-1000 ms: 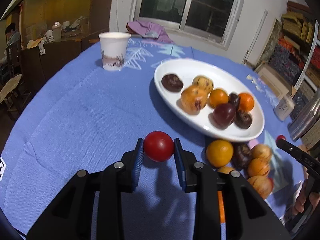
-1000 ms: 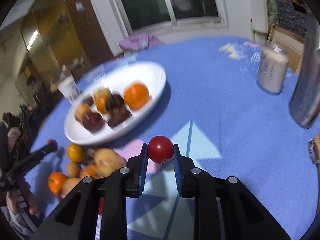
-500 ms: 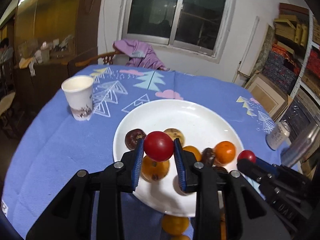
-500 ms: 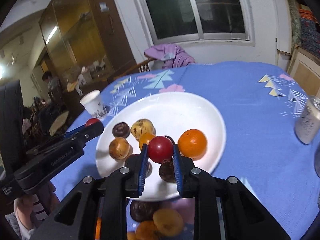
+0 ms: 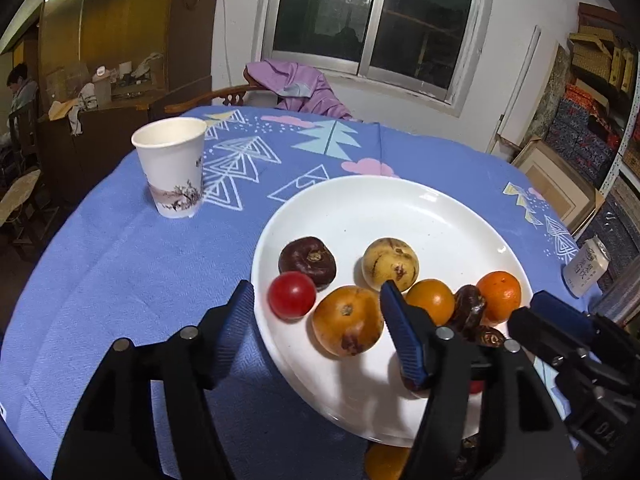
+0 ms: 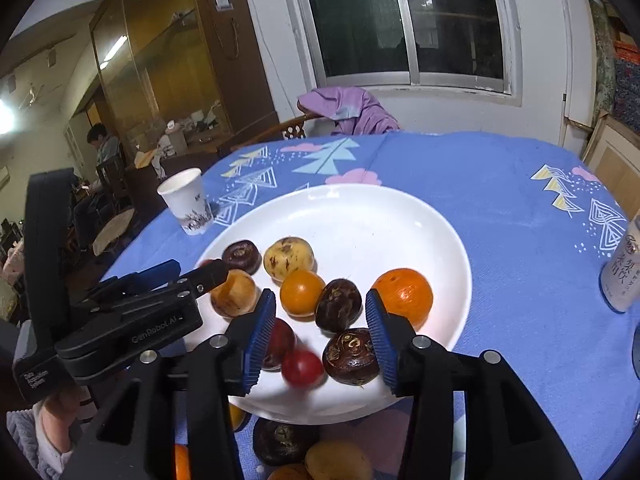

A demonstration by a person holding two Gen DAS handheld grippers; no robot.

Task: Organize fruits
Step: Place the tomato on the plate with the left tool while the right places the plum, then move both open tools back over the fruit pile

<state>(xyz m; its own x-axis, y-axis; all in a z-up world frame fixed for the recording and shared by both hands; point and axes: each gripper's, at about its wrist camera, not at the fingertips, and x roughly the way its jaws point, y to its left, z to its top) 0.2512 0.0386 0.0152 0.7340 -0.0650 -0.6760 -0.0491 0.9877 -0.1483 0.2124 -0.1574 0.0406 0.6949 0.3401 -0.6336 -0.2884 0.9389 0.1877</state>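
A white plate (image 5: 420,216) holds several orange, yellow and dark fruits. My left gripper (image 5: 316,320) is open above the plate's near left rim; a red cherry tomato (image 5: 291,294) lies on the plate between its jaws, free of them. My right gripper (image 6: 320,332) is open over the plate's (image 6: 360,216) near side; another red tomato (image 6: 302,367) lies blurred on the plate below it, beside a dark fruit (image 6: 351,356). More fruits (image 6: 312,452) lie on the cloth in front of the plate.
A paper cup (image 5: 171,166) stands left of the plate on the blue tablecloth (image 5: 120,264). A can (image 6: 624,268) stands at the right. A chair with purple cloth (image 5: 296,84) is behind the table.
Both grippers moved over the plate, then opened. Each red tomato dropped from its jaws onto the plate.
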